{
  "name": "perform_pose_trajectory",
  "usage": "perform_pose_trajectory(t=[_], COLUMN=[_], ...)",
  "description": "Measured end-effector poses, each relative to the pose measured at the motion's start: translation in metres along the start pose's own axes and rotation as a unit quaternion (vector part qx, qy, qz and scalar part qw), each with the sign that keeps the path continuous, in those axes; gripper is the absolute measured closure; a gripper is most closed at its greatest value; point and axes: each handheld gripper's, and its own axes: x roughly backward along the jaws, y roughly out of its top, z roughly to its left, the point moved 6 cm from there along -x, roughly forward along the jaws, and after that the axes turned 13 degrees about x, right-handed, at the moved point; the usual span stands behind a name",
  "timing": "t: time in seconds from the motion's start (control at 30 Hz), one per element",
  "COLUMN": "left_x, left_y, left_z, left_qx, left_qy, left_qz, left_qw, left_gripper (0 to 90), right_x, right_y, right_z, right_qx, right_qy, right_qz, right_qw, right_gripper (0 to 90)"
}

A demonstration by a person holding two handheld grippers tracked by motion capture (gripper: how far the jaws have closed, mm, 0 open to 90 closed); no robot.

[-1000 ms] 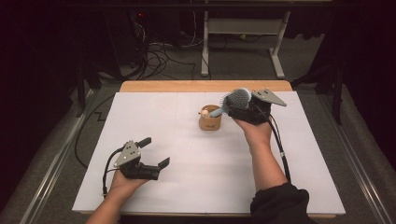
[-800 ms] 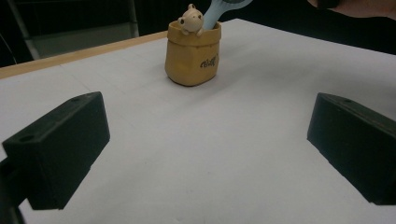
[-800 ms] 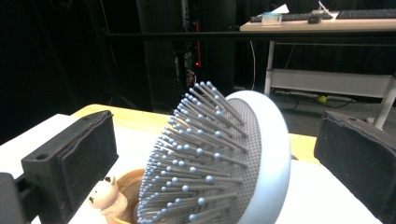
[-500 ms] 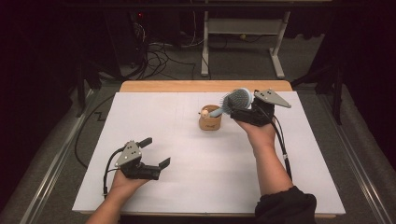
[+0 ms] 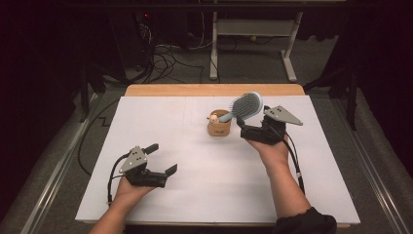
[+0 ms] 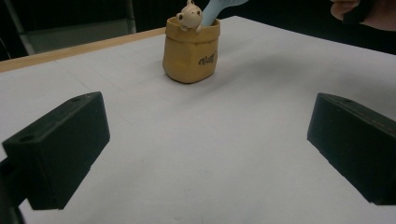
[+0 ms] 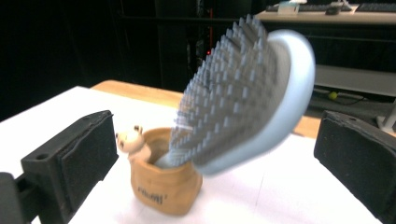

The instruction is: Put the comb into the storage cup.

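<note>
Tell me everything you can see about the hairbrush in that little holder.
The hairbrush is pale blue, plastic-looking, with an oval paddle head covered in rows of short grey bristles. It stands tilted, handle down inside the tan bag-shaped holder with a small bear figure on its rim, head leaning up and out toward the right gripper. That gripper's jaws stand open to either side of the head without touching it. The holder sits on the white table, toward the far side.

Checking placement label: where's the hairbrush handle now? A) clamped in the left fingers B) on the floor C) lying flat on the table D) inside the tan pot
D: the hairbrush leans with its handle down inside the tan pot, and the right gripper stands open around it.
</note>
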Motion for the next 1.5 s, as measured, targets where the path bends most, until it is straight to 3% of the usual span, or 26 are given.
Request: perform_pose_trajectory(t=[0.37,0.5,0.9,1.13,1.5], left_x=[0.0,0.0,0.001,0.0,0.01], left_y=[-0.001,-0.001,0.0,-0.001,-0.004], left_z=[0.0,0.0,0.001,0.004,0.004], left_qx=[0.002,0.001,0.002,0.004,0.001], left_qy=[-0.002,-0.002,-0.004,0.003,0.011], left_qz=[0.003,0.0,-0.002,0.0,-0.004], left_qw=[1.0,1.0,1.0,1.0,0.9999], left_gripper=[0.0,0.0,0.0,0.0,0.0], right_x=[0.002,0.006,0.046,0.072,0.116], right_y=[-0.05,-0.066,-0.085,-0.088,-0.105], right_z=[0.016,0.024,0.03,0.024,0.004], right_qx=[0.01,0.003,0.006,0.023,0.013], right_qy=[0.02,0.028,0.039,0.031,0.012], right_qz=[0.042,0.048,0.035,0.017,0.001], right_qw=[0.9989,0.9984,0.9986,0.9991,0.9999], right_gripper=[0.2,0.2,0.2,0.2,0.2])
